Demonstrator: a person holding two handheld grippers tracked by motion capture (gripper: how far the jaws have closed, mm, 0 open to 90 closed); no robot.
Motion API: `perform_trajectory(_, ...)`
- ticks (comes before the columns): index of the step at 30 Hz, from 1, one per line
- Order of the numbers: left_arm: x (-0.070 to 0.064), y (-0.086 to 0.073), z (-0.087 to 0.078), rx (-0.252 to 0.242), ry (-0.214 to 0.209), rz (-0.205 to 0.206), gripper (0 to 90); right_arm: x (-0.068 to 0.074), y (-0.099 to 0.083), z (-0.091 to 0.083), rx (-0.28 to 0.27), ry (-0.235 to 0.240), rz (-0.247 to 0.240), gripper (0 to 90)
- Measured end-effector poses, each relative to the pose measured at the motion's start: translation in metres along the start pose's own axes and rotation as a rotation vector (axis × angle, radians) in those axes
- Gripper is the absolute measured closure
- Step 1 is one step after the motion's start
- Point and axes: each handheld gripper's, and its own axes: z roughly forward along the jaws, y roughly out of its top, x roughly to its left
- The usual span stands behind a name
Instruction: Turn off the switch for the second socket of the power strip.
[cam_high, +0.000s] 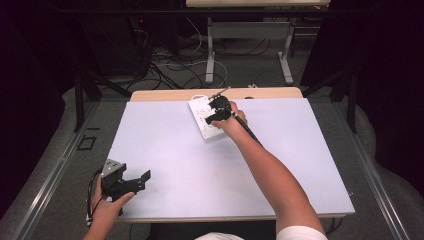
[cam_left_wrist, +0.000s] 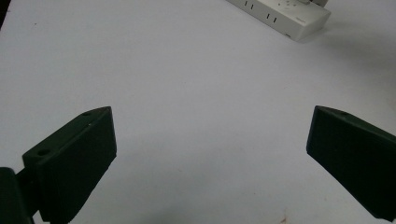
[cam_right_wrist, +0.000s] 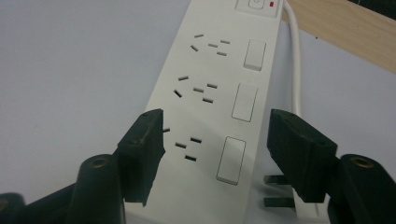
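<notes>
A white power strip (cam_high: 205, 119) lay on the pale worktop (cam_high: 170, 150) near its far edge, angled so that one short end pointed toward the person. In the right gripper view its top face showed three groups of socket slots in a row, each with a white rocker switch (cam_right_wrist: 231, 160) beside it, and a larger button with a small red mark (cam_right_wrist: 272, 4) at the far end. A white cable (cam_right_wrist: 295, 70) ran from that far end along the strip's side and back over the worktop's wooden edge strip (cam_right_wrist: 345, 32). At the near corner of the strip, two flat metal plug prongs (cam_right_wrist: 279, 190) showed, lying close against its side; what they belonged to could not be told.

The right tongs (cam_right_wrist: 215, 140) hung just above the near end of the strip with the jaws spread about as wide as the strip itself, one to each side of the nearest sockets, gripping nothing. In the high view the right hand (cam_high: 227, 120) was stretched out over the strip.

The left tongs (cam_left_wrist: 210, 140) were held low near the front left corner of the worktop, well apart from the strip, jaws wide open and empty over bare surface. The left hand (cam_high: 107, 205) held them at the worktop's edge.
</notes>
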Motion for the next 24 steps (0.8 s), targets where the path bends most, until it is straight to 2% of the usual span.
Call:
perform_trajectory(5,0.0,0.0,0.0,0.0,-0.001,0.001,1.6,0.005,0.0,-0.008,-0.004,-0.025,-0.034,22.7)
perform_trajectory(8,0.0,0.0,0.0,0.001,0.0,0.003,1.6,0.01,-0.002,-0.014,0.018,-0.023,-0.033,22.7)
perform_trajectory(9,0.0,0.0,0.0,0.002,0.0,0.003,1.6,0.011,-0.002,-0.015,0.02,-0.015,-0.048,22.7)
perform_trajectory(10,0.0,0.0,0.0,0.002,0.0,0.002,1.6,0.014,-0.002,-0.015,-0.002,-0.01,-0.039,22.7)
perform_trajectory(11,0.0,0.0,0.001,0.002,0.001,0.003,1.6,0.015,-0.003,-0.018,0.01,0.0,-0.054,22.7)
perform_trajectory(13,0.0,0.0,0.001,0.003,0.002,0.005,1.7,0.019,-0.002,-0.023,0.049,0.013,-0.045,22.8)
perform_trajectory(15,0.0,0.0,0.001,0.003,0.002,0.005,1.8,0.022,-0.003,-0.027,0.06,0.026,-0.047,22.7)
perform_trajectory(17,0.0,0.0,0.0,0.006,0.003,0.012,1.7,0.025,-0.003,-0.031,0.08,0.024,-0.063,18.2)
perform_trajectory(18,0.0,0.0,0.0,0.007,0.001,0.013,1.7,0.028,-0.004,-0.031,0.069,0.024,-0.056,16.5)
perform_trajectory(19,0.0,0.0,0.0,0.006,0.003,0.014,1.8,0.028,-0.005,-0.034,0.08,0.016,-0.073,15.9)
perform_trajectory(20,-0.001,0.0,0.0,0.008,0.001,0.013,1.7,0.029,-0.005,-0.035,0.089,0.013,-0.068,14.8)
perform_trajectory(21,-0.001,0.0,0.0,0.007,0.002,0.014,1.8,0.029,-0.005,-0.037,0.092,0.02,-0.089,14.6)
perform_trajectory(23,-0.001,0.0,0.0,0.008,0.002,0.012,1.8,0.031,-0.007,-0.04,0.093,0.024,-0.092,13.3)
perform_trajectory(24,-0.001,0.0,0.0,0.008,0.003,0.011,1.8,0.032,-0.006,-0.044,0.141,0.022,-0.107,11.5)
